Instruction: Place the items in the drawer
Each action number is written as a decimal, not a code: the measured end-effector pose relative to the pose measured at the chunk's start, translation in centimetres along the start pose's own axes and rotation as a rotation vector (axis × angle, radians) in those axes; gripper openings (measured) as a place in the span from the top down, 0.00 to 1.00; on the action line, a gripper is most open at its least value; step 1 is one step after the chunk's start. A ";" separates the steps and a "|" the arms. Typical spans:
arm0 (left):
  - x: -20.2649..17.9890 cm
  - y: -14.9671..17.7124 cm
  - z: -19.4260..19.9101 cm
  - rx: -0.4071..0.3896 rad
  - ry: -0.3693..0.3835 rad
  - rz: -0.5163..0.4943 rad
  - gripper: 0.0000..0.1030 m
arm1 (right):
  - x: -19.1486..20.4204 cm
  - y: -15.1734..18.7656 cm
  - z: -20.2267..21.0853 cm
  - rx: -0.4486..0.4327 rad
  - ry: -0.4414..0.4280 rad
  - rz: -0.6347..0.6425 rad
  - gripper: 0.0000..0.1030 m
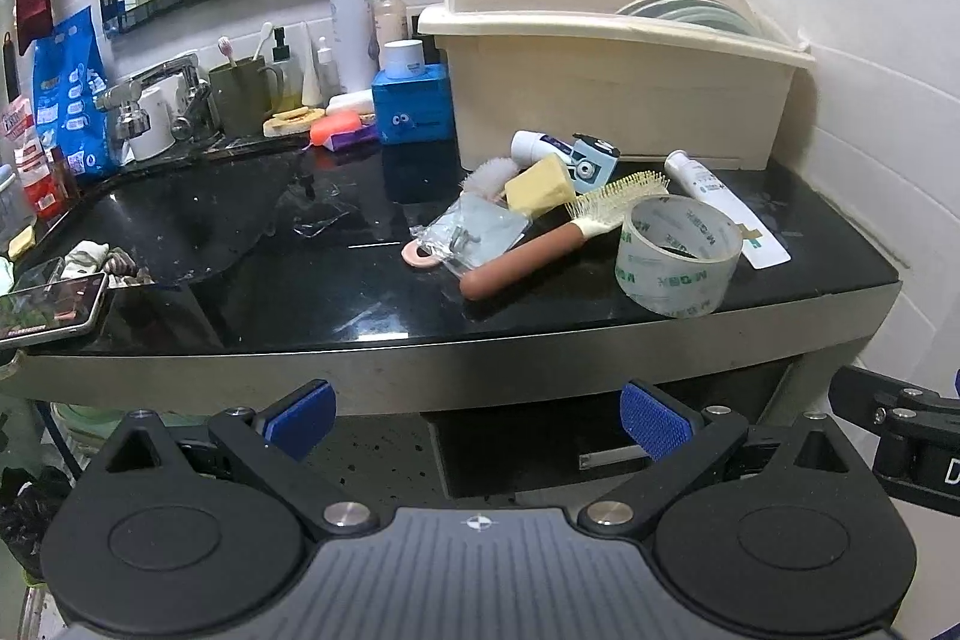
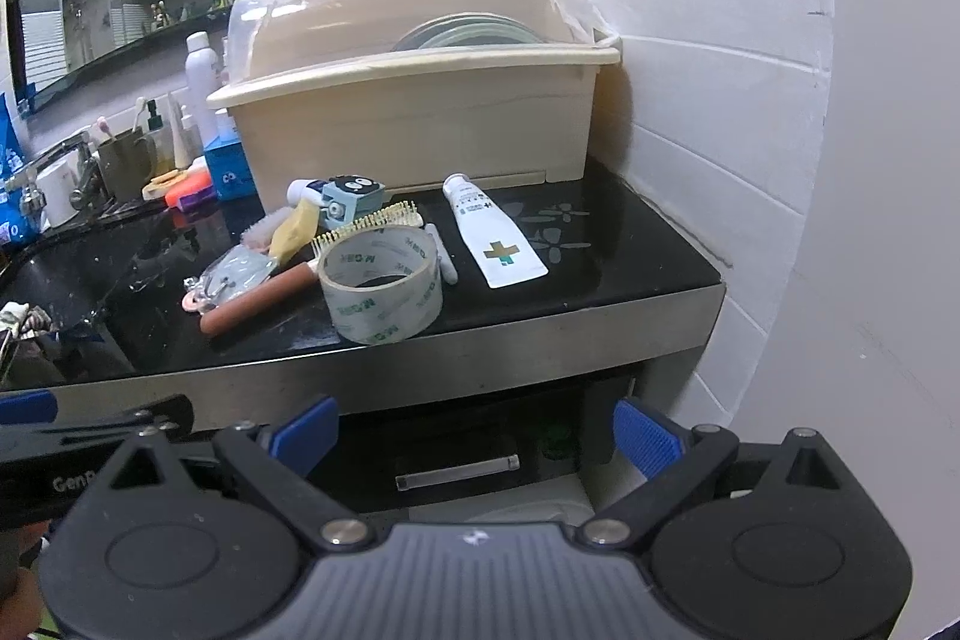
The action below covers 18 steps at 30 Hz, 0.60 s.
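Nothing is sitting in the drawer (image 2: 456, 466) yet as far as I'm seeing; it is looking shut under the steel edge of the counter (image 1: 420, 292), its bar handle (image 2: 457, 471) facing me, so I'm judging the task as barely begun. I'm holding my left gripper (image 1: 478, 421) wide open and empty, hanging in front of the counter edge, angled down a bit. I'm holding my right gripper (image 2: 474, 439) wide open and empty too, framing the drawer front between the blue pads (image 2: 648, 445). All the items are waiting up on the black countertop, clustered in front of the beige dish box (image 1: 612, 94): clear tape roll (image 1: 678, 256) near the front edge, hairbrush (image 1: 564, 235) with brown handle just beside it and touching the small plastic bag of screws (image 1: 474, 232), yellow sponge block (image 1: 540, 187), white tube with cross logo (image 2: 498, 238) lying flat to the right, a second small white tube (image 1: 534, 145) and a little blue cartoon box (image 1: 594, 163) at the back of the pile. A thin white pen-like thing is lying between tape and tube, too small to name. Left to do, I'm guessing: pulling the drawer open, then moving every item down one at a time, then closing. Phone (image 1: 48, 307) and sink stuff on the left are probably not part of it.
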<state>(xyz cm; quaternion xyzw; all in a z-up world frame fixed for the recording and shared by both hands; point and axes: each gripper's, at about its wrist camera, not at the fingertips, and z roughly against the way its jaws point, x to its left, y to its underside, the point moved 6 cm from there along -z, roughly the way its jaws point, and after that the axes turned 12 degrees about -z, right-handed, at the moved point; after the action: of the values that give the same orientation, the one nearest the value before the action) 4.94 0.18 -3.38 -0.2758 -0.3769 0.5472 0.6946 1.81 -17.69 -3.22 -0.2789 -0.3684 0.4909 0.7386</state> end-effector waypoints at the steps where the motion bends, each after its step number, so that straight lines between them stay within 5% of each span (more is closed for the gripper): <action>1: 0.0 0.0 0.0 0.001 0.001 0.001 0.01 | 0.0 0.0 0.0 -0.001 0.001 0.003 0.04; 18: -0.4 0.1 -0.2 0.010 0.017 0.009 0.01 | -0.4 0.4 0.3 -0.039 0.001 0.002 0.04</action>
<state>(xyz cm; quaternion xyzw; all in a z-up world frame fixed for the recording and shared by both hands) 5.00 -0.12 -3.69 -0.2787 -0.3668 0.5500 0.6966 1.21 -17.91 -3.48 -0.2937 -0.3773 0.4842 0.7328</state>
